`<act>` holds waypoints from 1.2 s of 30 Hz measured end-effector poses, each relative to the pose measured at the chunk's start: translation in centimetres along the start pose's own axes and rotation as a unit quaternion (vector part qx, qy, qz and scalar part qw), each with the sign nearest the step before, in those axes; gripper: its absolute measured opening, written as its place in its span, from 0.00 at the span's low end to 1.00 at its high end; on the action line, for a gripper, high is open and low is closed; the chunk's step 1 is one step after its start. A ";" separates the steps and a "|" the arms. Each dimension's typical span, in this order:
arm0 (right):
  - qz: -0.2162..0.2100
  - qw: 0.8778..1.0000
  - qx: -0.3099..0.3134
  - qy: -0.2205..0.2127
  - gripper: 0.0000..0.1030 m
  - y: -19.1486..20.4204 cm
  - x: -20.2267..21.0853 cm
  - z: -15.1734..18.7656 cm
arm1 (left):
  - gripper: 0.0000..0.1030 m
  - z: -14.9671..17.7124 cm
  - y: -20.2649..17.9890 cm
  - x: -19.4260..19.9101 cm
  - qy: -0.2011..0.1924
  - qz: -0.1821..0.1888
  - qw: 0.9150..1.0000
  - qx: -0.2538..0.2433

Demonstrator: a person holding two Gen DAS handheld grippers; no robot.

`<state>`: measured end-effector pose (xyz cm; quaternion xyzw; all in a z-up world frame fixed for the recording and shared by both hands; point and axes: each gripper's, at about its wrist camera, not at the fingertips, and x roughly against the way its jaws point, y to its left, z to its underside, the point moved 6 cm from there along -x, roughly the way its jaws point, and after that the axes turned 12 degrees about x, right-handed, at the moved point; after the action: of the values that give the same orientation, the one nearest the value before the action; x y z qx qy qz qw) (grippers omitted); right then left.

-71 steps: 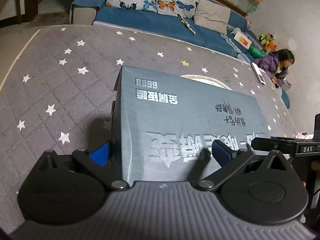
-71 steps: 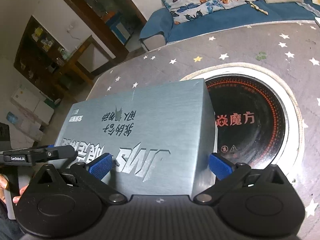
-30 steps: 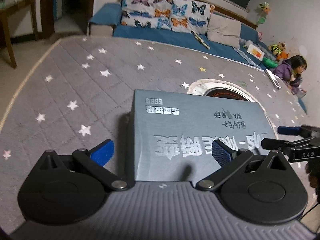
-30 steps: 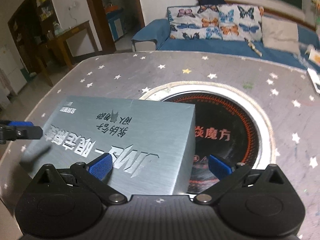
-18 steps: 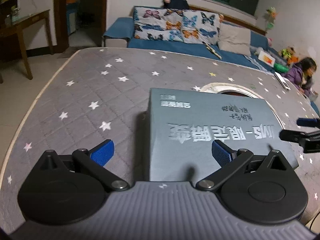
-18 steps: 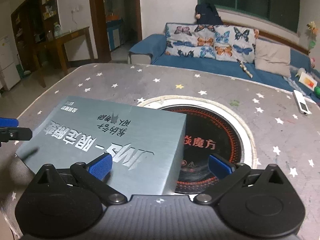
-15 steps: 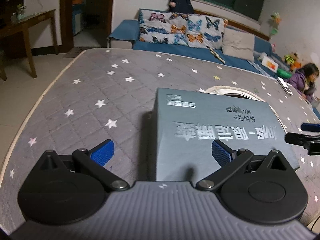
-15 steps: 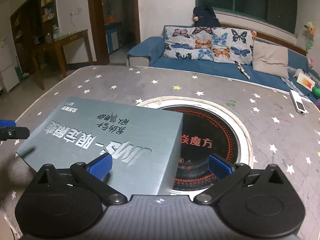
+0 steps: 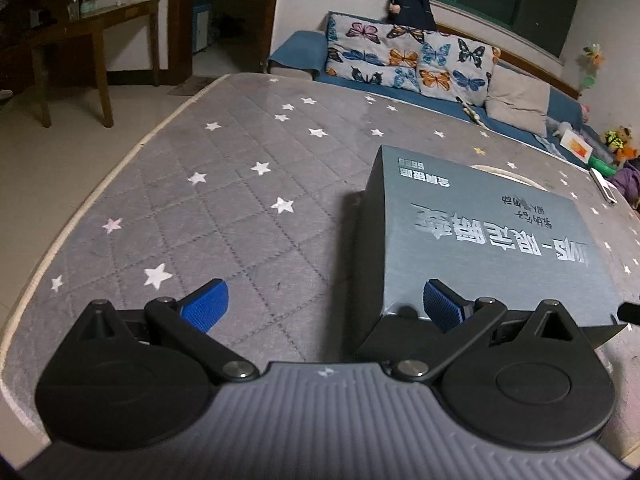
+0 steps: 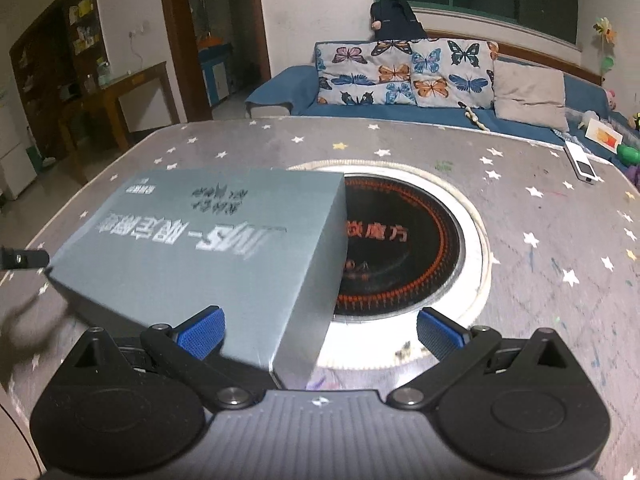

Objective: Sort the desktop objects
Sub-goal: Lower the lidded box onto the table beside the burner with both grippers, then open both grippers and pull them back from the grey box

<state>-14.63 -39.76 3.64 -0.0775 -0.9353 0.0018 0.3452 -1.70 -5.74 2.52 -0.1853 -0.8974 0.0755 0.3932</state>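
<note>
Left wrist: left gripper jaws wide apart, empty. Box lies flat on the worktop, right of frame centre.
Right wrist: right gripper spread wide, empty. Box left of centre, its right edge overlapping the round cooktop.

dim indoor light, fisheye-warped edges, slight blur.

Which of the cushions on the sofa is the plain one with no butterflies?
The beige cushion at the right end of the sofa. The other cushions beside it are covered in butterfly prints.
</note>
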 end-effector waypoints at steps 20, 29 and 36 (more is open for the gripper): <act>0.046 0.999 -0.014 -0.007 1.00 -0.3 1.6 4.7 | 1.00 1.8 1.4 -0.1 -0.026 -0.071 0.997 -0.018; 0.077 0.996 -0.042 -0.001 1.00 -1.2 1.9 5.9 | 1.00 1.2 2.8 -0.5 -0.025 -0.053 0.998 -0.006; 0.096 0.993 -0.074 0.009 1.00 0.0 1.4 5.9 | 1.00 0.4 4.3 -1.3 -0.020 -0.043 0.999 -0.002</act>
<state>-19.49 -39.22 0.02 -0.1924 -0.9179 -0.0349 0.3453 0.01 -2.27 0.20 -0.1457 -0.9124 0.0608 0.3776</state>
